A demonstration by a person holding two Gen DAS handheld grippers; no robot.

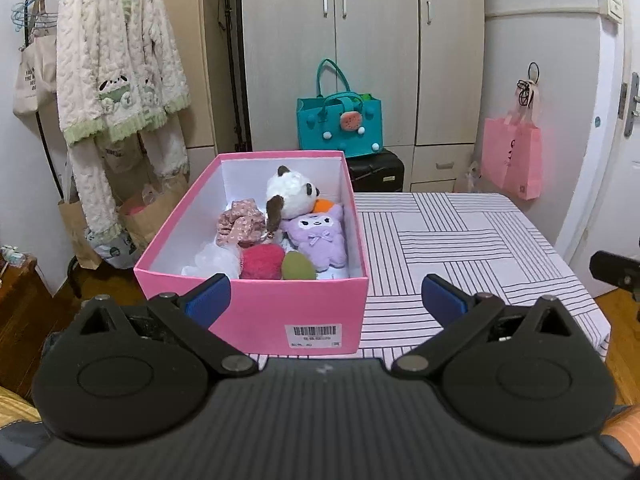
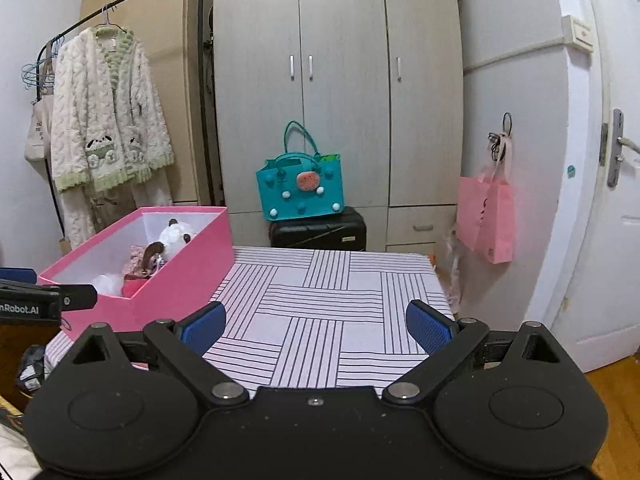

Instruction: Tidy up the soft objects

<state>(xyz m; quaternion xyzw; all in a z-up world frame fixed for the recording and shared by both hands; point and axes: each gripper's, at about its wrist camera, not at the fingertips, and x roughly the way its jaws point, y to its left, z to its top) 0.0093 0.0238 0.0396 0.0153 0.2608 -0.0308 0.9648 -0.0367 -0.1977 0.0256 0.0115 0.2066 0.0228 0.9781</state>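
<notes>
Your left gripper [image 1: 326, 294] fills the foreground of the left wrist view, its blue-padded jaws spread wide and gripping nothing. Between and just beyond the two pads stands the near end wall of the pink box [image 1: 256, 312], which carries a barcode label [image 1: 313, 335]; whether the left pad touches that wall cannot be told. Inside the box lie the soft objects: a white panda plush [image 1: 290, 192] toward the far end, a purple plush [image 1: 320, 238] beside it against the right wall, a floral fabric piece [image 1: 240, 224] on the left, and, nearest your jaws, a red pom [image 1: 262, 262], a green pom [image 1: 298, 266] and a white mesh puff [image 1: 214, 258]. All sit below the rim, well apart from the pads.

Your right gripper [image 2: 316, 326] also holds its jaws spread wide and empty, over the striped cloth of the desk [image 2: 320, 300]. From this view the pink box [image 2: 188, 276] stands at the desk's left side, to the left of the jaws, with the panda plush [image 2: 176, 236] showing above its rim. Beyond the desk, a teal handbag [image 2: 300, 188] rests on a black case [image 2: 318, 230] before the wardrobe [image 2: 340, 80], and a pink bag [image 2: 486, 216] hangs on the right.
</notes>
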